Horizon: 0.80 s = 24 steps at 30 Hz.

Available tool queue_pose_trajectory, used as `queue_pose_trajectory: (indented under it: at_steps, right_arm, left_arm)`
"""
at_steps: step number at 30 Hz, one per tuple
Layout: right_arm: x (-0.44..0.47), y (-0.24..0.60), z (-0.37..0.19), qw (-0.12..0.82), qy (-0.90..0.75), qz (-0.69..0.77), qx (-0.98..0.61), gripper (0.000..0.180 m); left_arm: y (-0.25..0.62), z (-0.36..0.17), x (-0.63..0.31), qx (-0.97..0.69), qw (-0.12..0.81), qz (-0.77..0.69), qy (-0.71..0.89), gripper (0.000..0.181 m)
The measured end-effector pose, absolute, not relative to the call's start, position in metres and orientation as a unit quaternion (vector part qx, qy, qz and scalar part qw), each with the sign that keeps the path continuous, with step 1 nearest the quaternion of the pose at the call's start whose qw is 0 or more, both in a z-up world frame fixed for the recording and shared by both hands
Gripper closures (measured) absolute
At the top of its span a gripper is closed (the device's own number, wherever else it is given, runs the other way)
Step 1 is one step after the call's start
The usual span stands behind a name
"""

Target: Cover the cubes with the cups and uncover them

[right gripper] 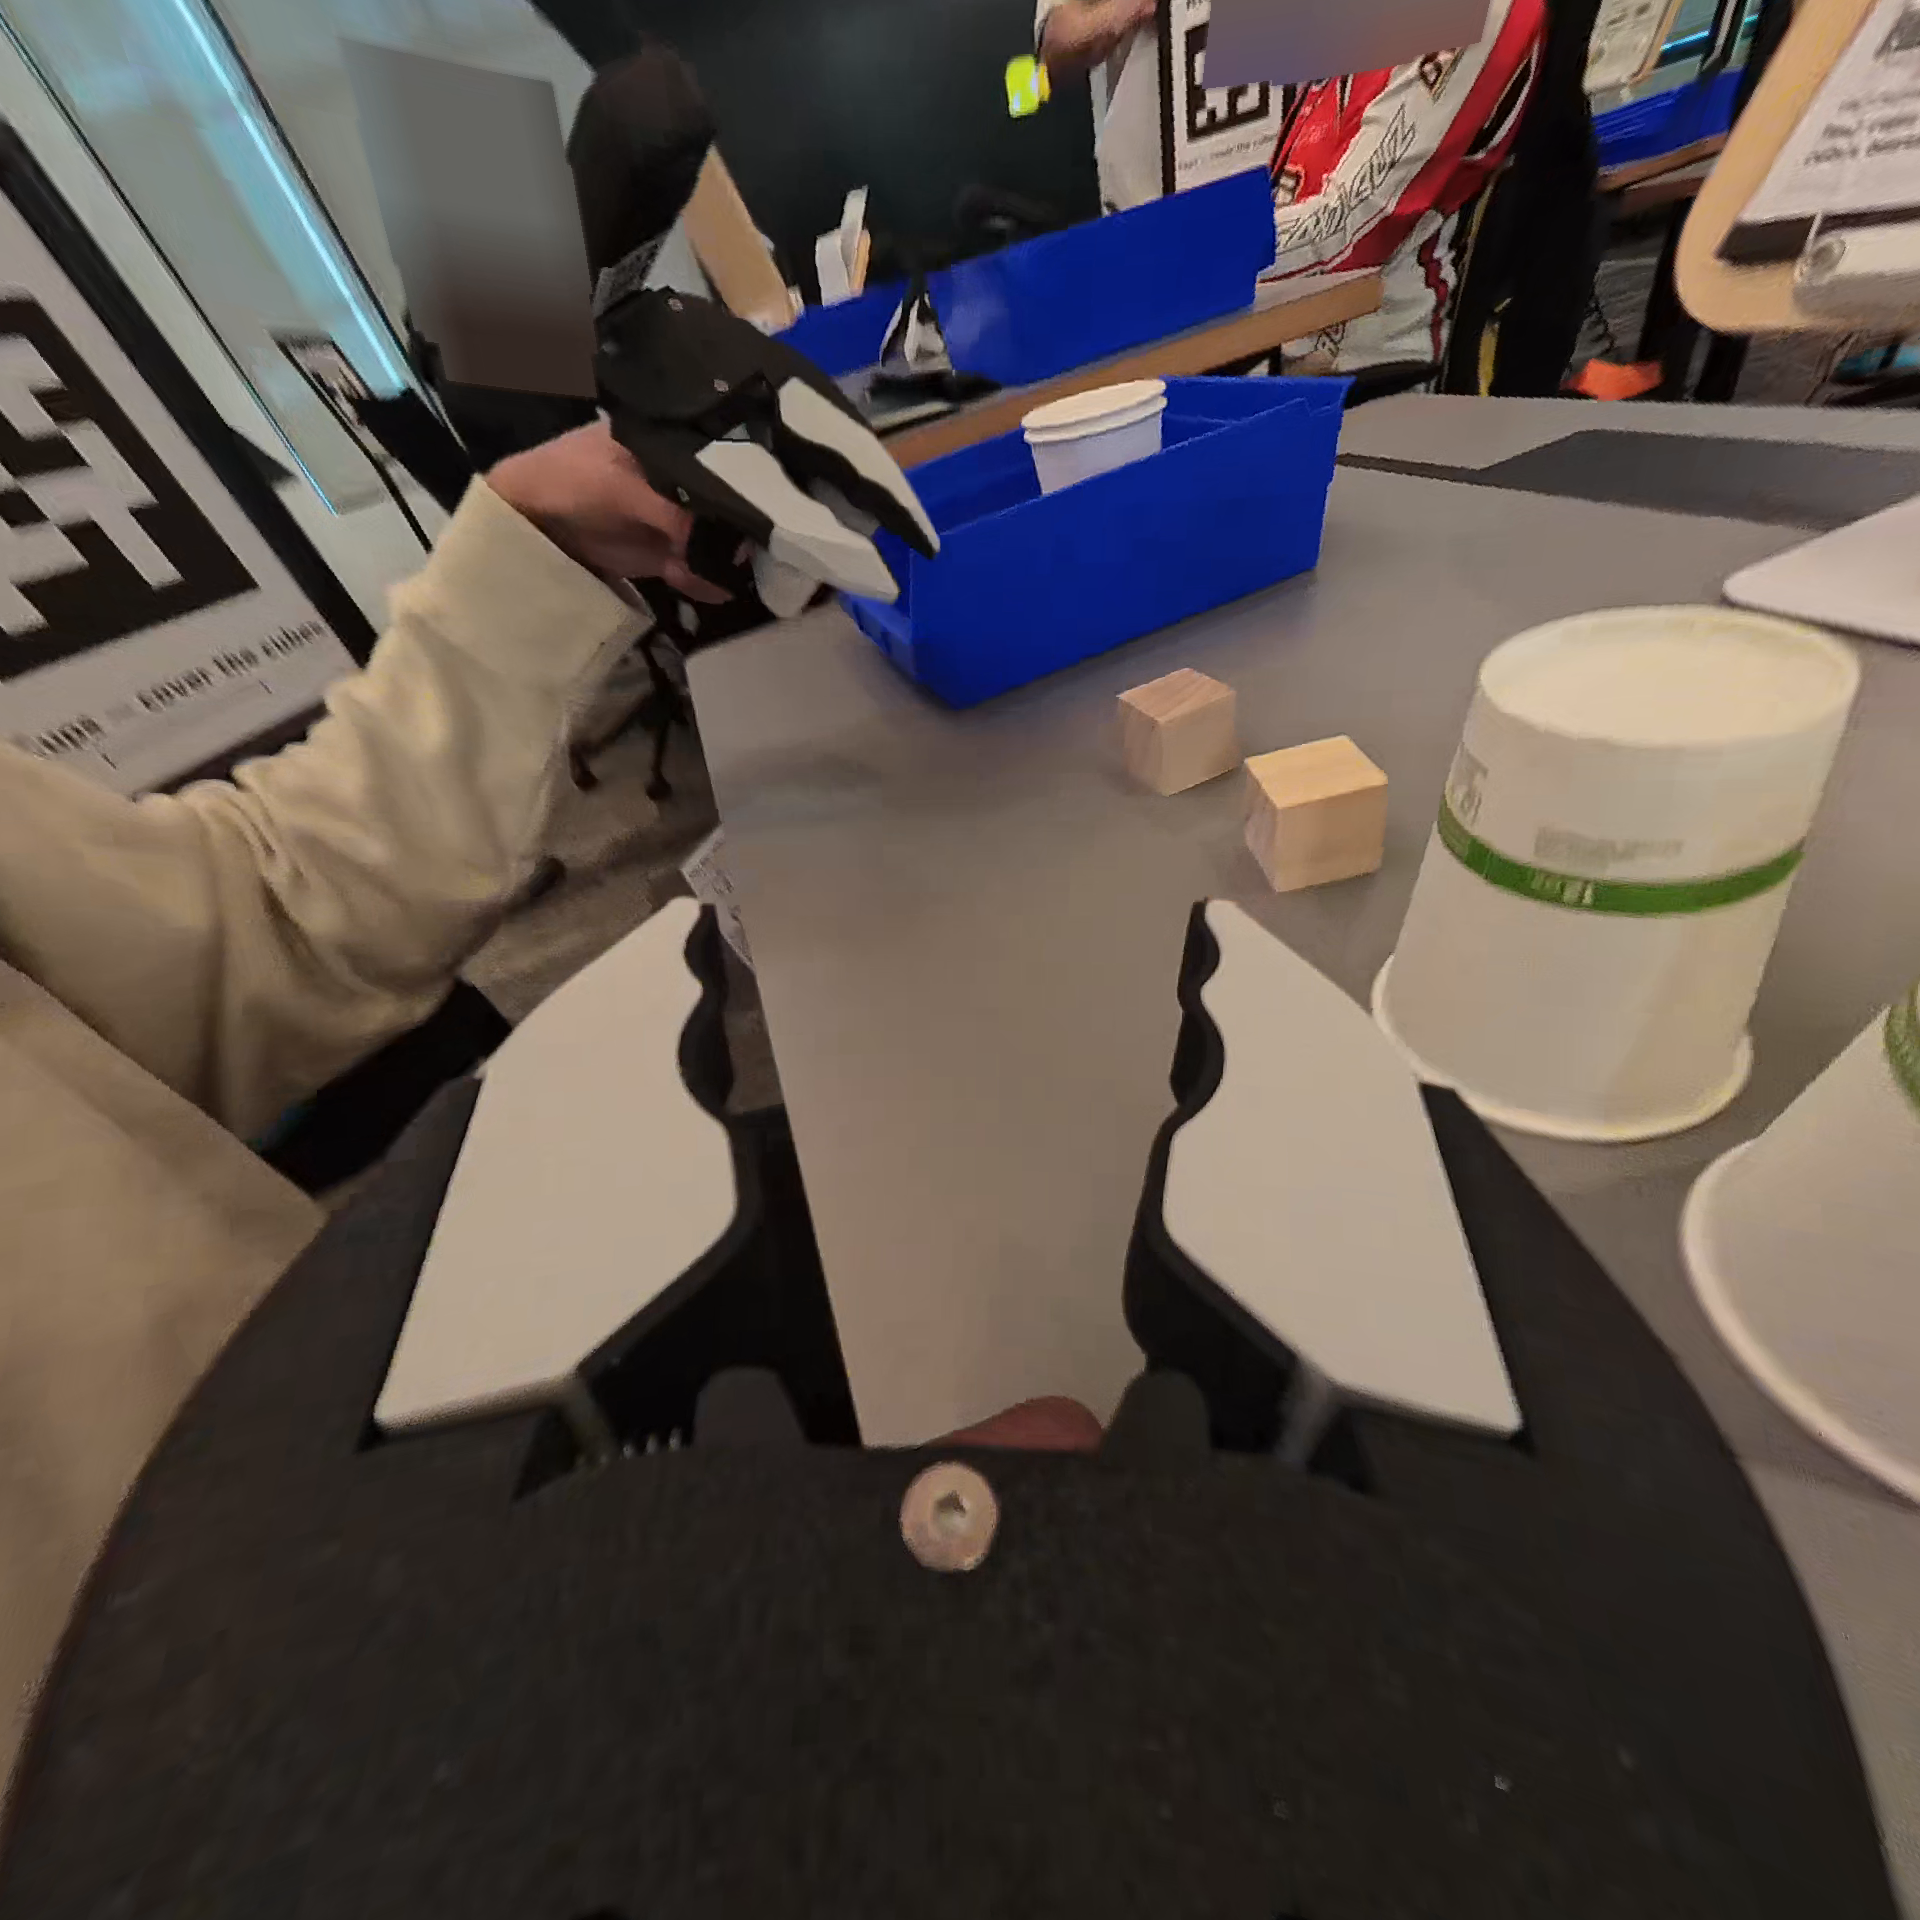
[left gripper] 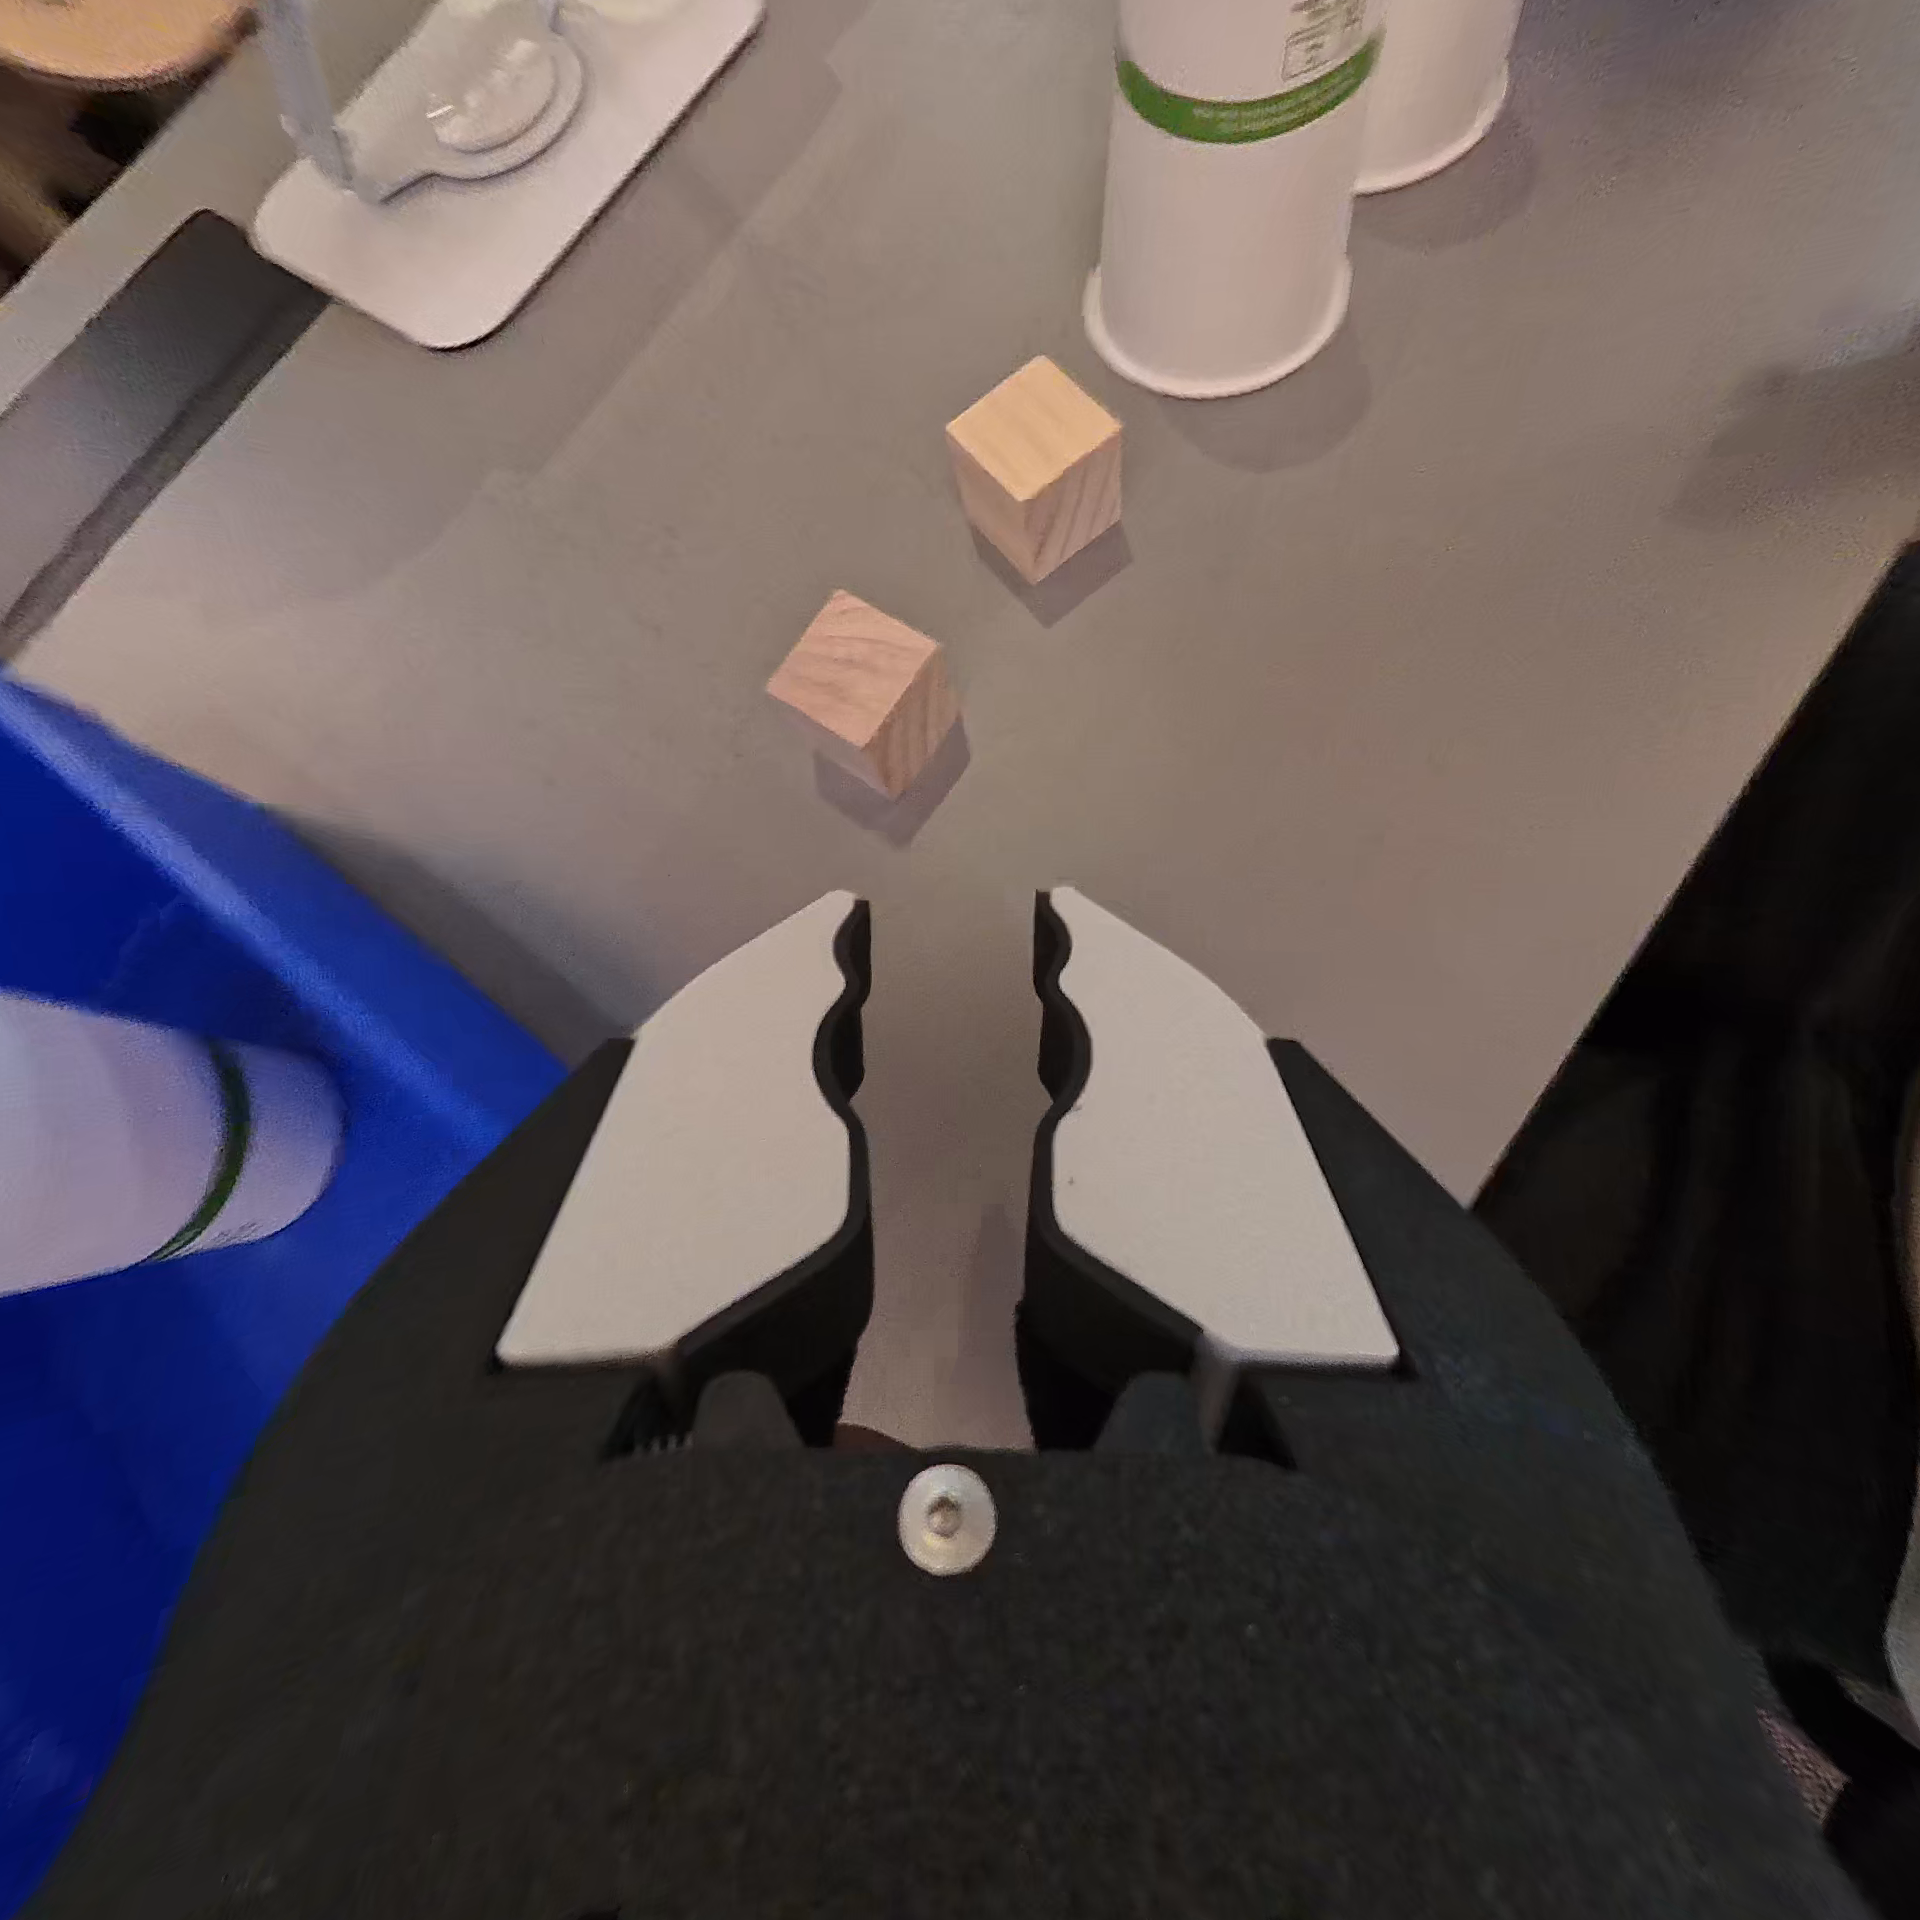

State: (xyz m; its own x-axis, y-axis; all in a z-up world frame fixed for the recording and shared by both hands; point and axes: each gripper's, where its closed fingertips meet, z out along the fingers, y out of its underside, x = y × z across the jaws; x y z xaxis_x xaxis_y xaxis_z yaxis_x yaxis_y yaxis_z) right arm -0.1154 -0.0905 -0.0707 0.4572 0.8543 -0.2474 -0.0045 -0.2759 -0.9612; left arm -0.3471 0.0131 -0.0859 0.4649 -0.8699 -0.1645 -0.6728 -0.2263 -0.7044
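Two bare wooden cubes stand on the grey table (left gripper: 1299, 831): the near cube (left gripper: 862, 691) (right gripper: 1177, 730) and the far cube (left gripper: 1034, 462) (right gripper: 1314, 812). Two white paper cups with a green band stand upside down beyond them: one cup (left gripper: 1226, 208) (right gripper: 1600, 873) right next to the far cube, the other cup (left gripper: 1434, 94) (right gripper: 1829, 1247) behind it. My left gripper (left gripper: 948, 914) (right gripper: 906, 566) is open and empty, in the air short of the near cube. My right gripper (right gripper: 954, 920) is wide open and empty, low over the table, left of the cubes.
A blue bin (left gripper: 208, 935) (right gripper: 1091, 561) with stacked white cups (right gripper: 1096, 431) sits at the table's left side. A pale flat board (left gripper: 499, 208) with a clear object lies at the back. The table edge runs along the right in the left wrist view. People stand behind the table.
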Motion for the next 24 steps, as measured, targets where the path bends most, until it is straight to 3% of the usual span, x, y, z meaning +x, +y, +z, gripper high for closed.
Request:
queue_pose_trajectory:
  at_steps: [7, 13, 24]
  right_arm:
    - [-0.102, -0.094, -0.083, 0.51, -0.307, 0.422, -0.684, 0.098]
    - [-0.101, -0.099, -0.086, 0.505, -0.312, 0.424, -0.684, 0.099]
    - [-0.106, -0.106, -0.087, 0.492, -0.33, 0.421, -0.687, 0.099]
  left_arm:
    - [0.108, -0.034, -0.446, -0.835, 0.33, 0.053, 0.438, 0.152]
    - [0.165, -0.054, -0.485, -0.854, 0.207, 0.12, 0.463, 0.155]
    - [0.187, -0.082, -0.491, -0.862, 0.144, 0.105, 0.475, 0.16]
